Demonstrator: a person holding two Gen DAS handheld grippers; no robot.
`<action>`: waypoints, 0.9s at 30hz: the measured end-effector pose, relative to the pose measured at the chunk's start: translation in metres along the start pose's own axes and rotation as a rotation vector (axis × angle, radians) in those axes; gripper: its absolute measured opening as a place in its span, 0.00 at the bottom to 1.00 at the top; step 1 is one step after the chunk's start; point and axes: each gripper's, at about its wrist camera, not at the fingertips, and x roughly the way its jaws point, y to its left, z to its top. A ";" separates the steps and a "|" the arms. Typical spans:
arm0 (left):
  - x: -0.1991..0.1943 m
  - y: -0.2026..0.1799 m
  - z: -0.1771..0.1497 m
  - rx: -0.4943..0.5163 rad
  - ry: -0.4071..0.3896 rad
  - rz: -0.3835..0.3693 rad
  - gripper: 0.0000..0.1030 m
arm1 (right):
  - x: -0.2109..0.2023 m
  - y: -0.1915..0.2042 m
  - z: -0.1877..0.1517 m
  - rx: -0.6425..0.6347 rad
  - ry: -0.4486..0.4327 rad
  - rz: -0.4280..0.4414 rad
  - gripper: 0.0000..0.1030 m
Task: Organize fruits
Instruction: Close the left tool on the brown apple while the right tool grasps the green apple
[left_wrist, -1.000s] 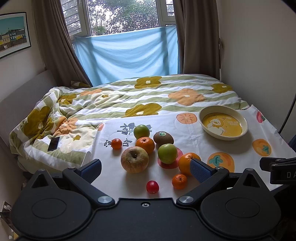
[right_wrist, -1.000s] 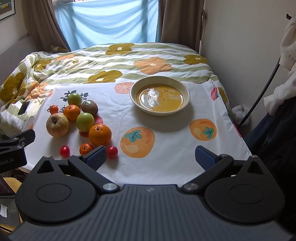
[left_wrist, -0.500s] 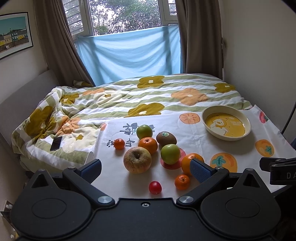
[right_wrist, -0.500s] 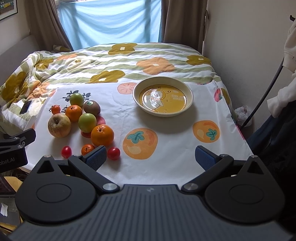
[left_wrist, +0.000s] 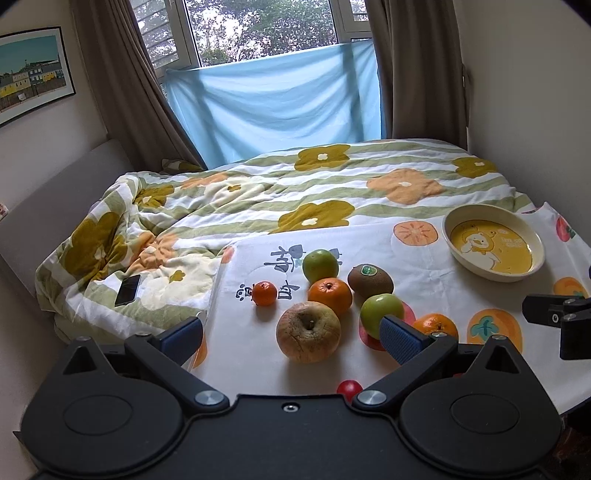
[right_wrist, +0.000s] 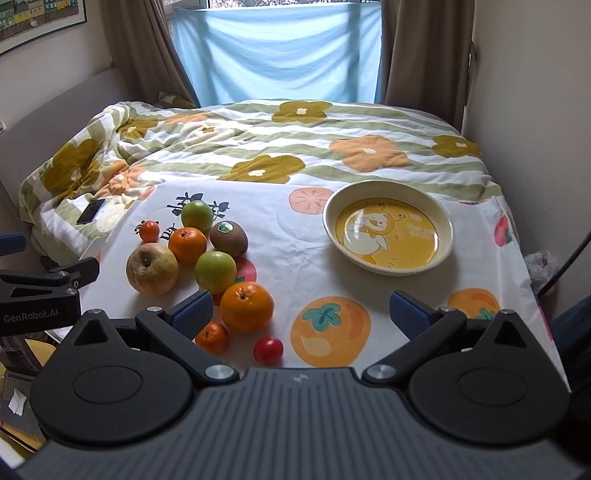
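moved: both tools came closer to the fruit pile | left tool (left_wrist: 291, 334) – wide open, holds nothing | right tool (right_wrist: 301, 314) – wide open, holds nothing | done: none, round cream bowl with yellow duck picture (right_wrist: 388, 266) has no fruit | left: all fruit, like the big orange (right_wrist: 246, 307)

The bowl (right_wrist: 388, 236) was glazed ceramic, glossy, with window glare on its yellow floor. The cloth (right_wrist: 303, 266) under the fruit was smooth printed fabric, lightly creased. The quilt (right_wrist: 280, 147) was soft matt fabric, rumpled at the left. The apple (right_wrist: 151, 270) had dull, wrinkled, russeted skin. The oranges (right_wrist: 247, 307) showed pitted, faintly shiny peel. The kiwi (right_wrist: 229, 238) was matt and fuzzy, bearing a glossy sticker. The tomato (right_wrist: 268, 350) was smooth and shiny. Gripper pads (right_wrist: 193, 315) were blue textured rubber on matt black plastic arms with bright metal screws. The phone (right_wrist: 90, 211) had a glossy black face.
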 end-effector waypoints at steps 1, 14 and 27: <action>0.009 0.001 -0.002 0.010 0.006 -0.003 1.00 | 0.008 0.002 0.000 0.000 0.000 0.005 1.00; 0.095 0.012 -0.024 0.200 0.037 -0.070 1.00 | 0.107 0.045 0.003 -0.055 0.051 0.052 1.00; 0.146 0.003 -0.025 0.287 0.081 -0.176 0.93 | 0.156 0.070 0.008 -0.114 0.110 0.063 1.00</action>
